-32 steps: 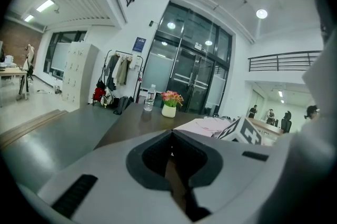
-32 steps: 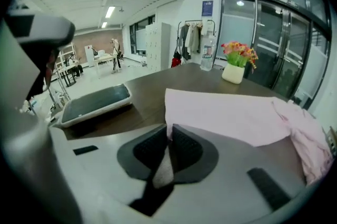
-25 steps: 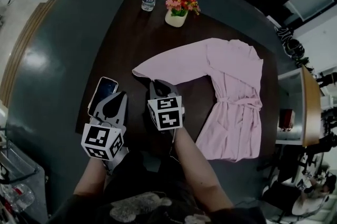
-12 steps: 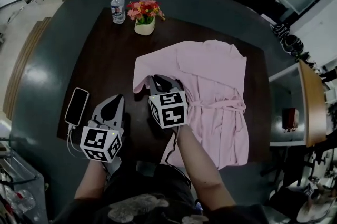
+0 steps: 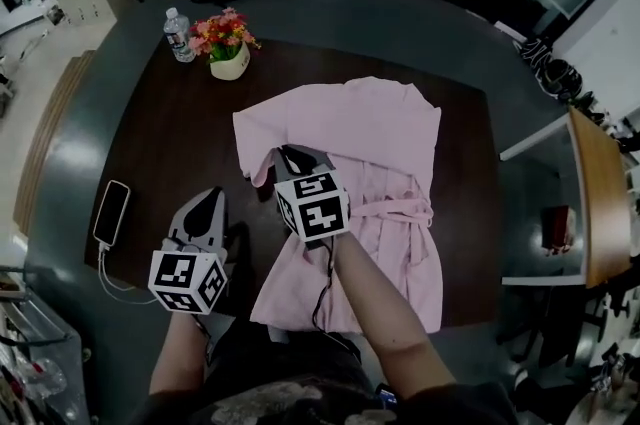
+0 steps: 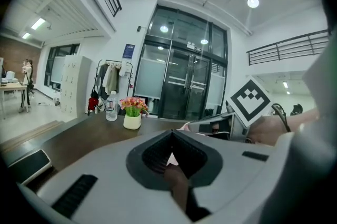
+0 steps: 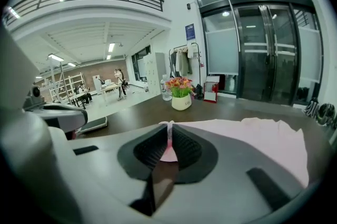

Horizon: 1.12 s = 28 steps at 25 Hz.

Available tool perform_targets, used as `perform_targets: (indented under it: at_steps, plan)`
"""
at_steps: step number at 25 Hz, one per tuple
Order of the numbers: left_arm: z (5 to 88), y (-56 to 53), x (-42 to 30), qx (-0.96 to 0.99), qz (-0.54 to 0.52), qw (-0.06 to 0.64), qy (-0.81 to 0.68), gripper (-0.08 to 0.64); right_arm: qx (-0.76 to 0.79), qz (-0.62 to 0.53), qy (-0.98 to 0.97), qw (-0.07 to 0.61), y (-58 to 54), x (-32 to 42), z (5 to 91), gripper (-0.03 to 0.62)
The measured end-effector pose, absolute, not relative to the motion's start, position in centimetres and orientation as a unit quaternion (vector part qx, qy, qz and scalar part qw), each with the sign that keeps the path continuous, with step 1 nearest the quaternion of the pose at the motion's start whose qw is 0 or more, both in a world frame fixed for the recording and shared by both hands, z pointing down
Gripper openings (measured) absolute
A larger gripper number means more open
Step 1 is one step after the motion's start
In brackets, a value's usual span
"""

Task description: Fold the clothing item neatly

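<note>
The right tongs (image 5: 292, 156) are clenched on a thin edge of the pale pink fabric bathrobe (image 5: 395, 138). The right gripper view shows the cloth pinched upright between the closed jaws (image 7: 169, 130). The robe lies spread on the dark brown wooden table (image 5: 160, 133), directly ahead of and beside the right tongs. The pinched part appears to be the end of the near sleeve (image 5: 256, 145), which hangs in a loose fold just left of those tongs. The grip is judged to serve a first fold, carrying the sleeve in over the body of the garment.

The left tongs (image 5: 208, 200) are clamped together and carry nothing (the left gripper view shows the jaws (image 6: 171, 136) meeting with no cloth between them). They hang over bare table just left of the robe's near edge, apparently held ready.

Limits of view:
- The pinch point is masked in the head view by the right marker cube (image 5: 312, 206).
- The robe's near hem is covered by the right forearm (image 5: 375, 313).
- Whether the waist belt is knotted cannot be told.
</note>
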<state>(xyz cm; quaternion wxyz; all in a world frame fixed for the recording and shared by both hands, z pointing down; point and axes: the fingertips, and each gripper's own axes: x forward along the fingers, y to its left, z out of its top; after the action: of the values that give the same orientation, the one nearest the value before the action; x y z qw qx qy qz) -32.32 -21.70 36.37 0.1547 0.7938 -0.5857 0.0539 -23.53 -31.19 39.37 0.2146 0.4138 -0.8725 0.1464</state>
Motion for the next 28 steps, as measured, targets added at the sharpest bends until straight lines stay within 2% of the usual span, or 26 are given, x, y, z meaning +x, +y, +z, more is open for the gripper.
perform_targets:
  at_steps: [13,20,28]
  plan:
    - [37.7,-26.0,-29.8,0.816,0.048,0.167,-0.552,0.008,0.459,0.155,-0.853,0.195,-34.7,-18.8,38.2,0.017]
    - [37.4,-28.7,-25.3,0.834,0.055,0.156,-0.526,0.009,0.538,0.144,-0.816,0.156,-38.4,-7.8,34.7,0.017]
    - [39.0,-29.7,-18.1,0.83,0.075,0.168,-0.527,0.009,0.583,0.181,-0.78,0.138,-40.6,5.0,36.7,0.017]
